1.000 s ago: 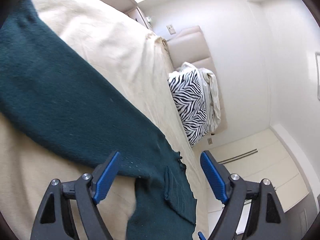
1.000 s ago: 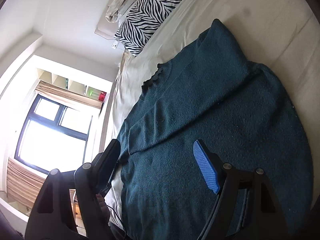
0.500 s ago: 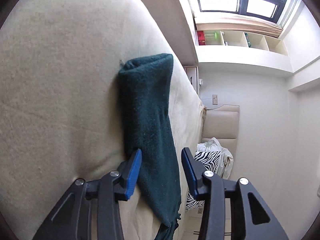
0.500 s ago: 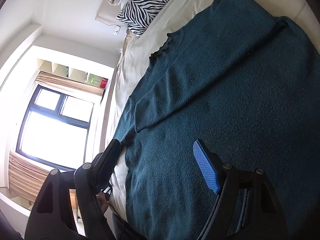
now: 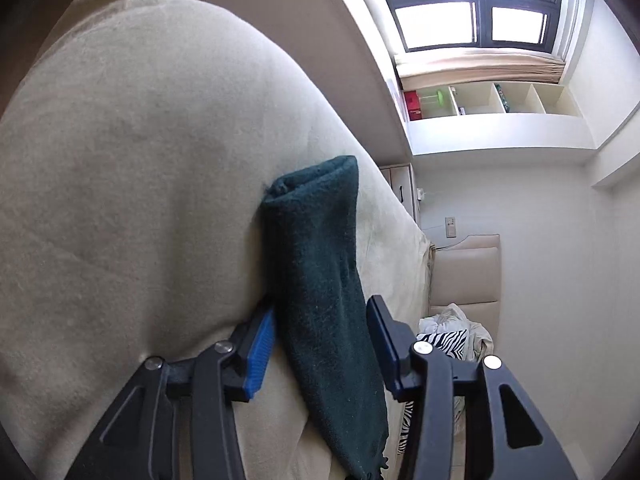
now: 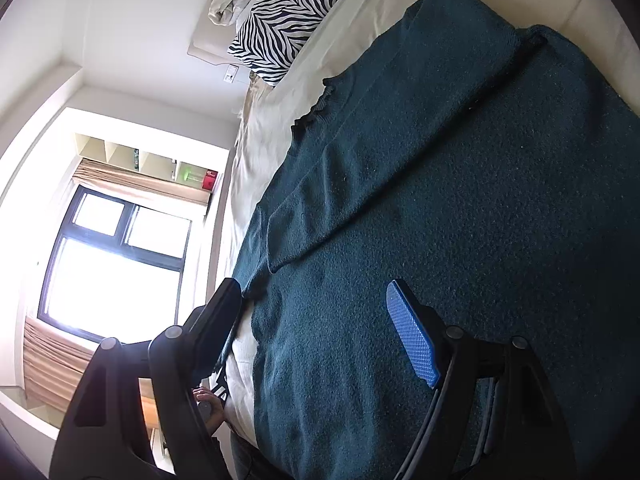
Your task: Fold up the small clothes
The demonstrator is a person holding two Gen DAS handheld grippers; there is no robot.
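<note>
Left wrist view: dark green sweater sleeve (image 5: 316,280) lies flat on the cream bed (image 5: 132,184), cuff end pointing away. Left tool (image 5: 320,344) straddles the sleeve; jaws opening, left pad at the sleeve's edge, right pad clear of the cloth, no grip.

Right wrist view: sweater (image 6: 460,208) spread flat over the bed (image 6: 264,148), one sleeve folded across the body. Right tool (image 6: 316,320) hovers over the near part, jaws wide apart, nothing clamped. Zebra-print pillow (image 6: 288,12) at the head of the bed.
</note>
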